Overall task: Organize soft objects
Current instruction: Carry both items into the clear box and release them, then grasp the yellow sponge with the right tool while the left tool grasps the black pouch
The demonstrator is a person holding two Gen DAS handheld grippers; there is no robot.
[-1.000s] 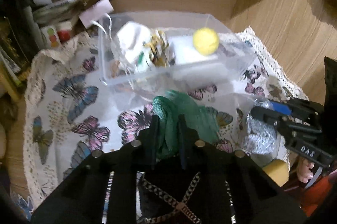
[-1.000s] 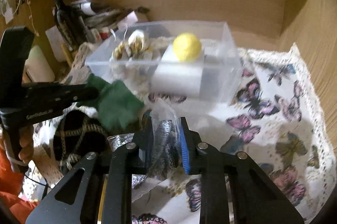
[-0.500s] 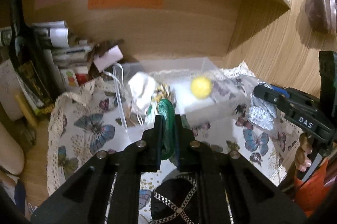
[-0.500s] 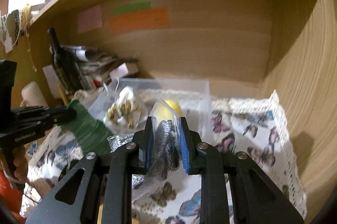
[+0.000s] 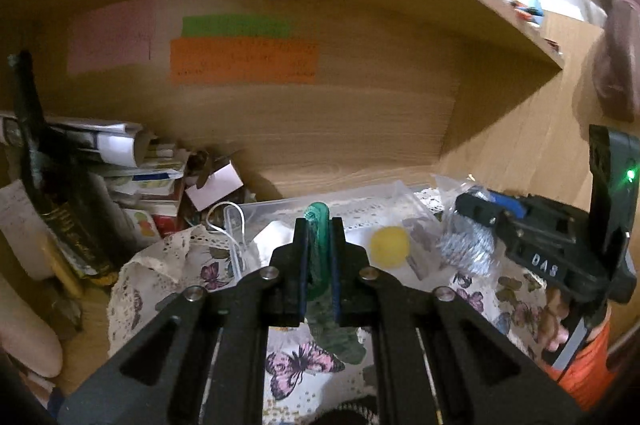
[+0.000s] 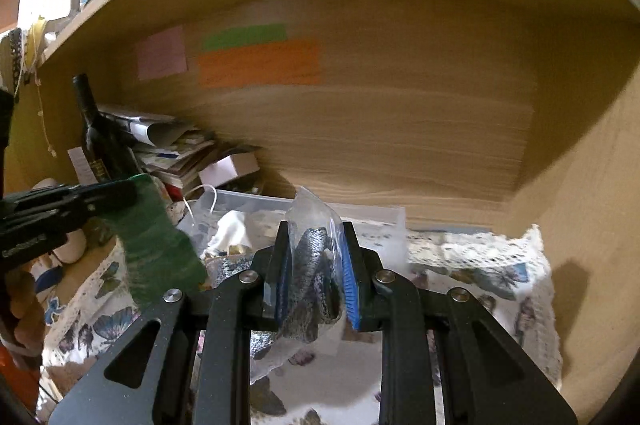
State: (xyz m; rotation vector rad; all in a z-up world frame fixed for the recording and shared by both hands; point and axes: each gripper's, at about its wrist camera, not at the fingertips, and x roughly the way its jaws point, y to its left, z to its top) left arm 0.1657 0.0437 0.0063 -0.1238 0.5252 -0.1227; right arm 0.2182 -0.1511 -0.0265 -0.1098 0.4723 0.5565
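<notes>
My left gripper (image 5: 319, 257) is shut on a green knitted cloth (image 5: 318, 225), held in the air above the butterfly tablecloth (image 5: 296, 361). The cloth hangs from it in the right wrist view (image 6: 160, 253). My right gripper (image 6: 314, 273) is shut on a clear plastic bag with silvery grey fabric (image 6: 314, 265), also lifted; it shows in the left wrist view (image 5: 466, 245). A clear plastic box (image 5: 256, 213) stands behind, holding a yellow ball (image 5: 389, 245) and a white soft item (image 6: 232, 229).
A dark wine bottle (image 5: 48, 185) and a pile of papers and boxes (image 5: 132, 161) fill the left of the shelf. The wooden back wall carries pink, green and orange notes (image 5: 244, 61). A wooden side wall (image 6: 592, 185) stands on the right.
Both grippers have risen and tilted up with their loads, so the box and tablecloth now sit lower in view and the back wall and shelf above fill the frames.
</notes>
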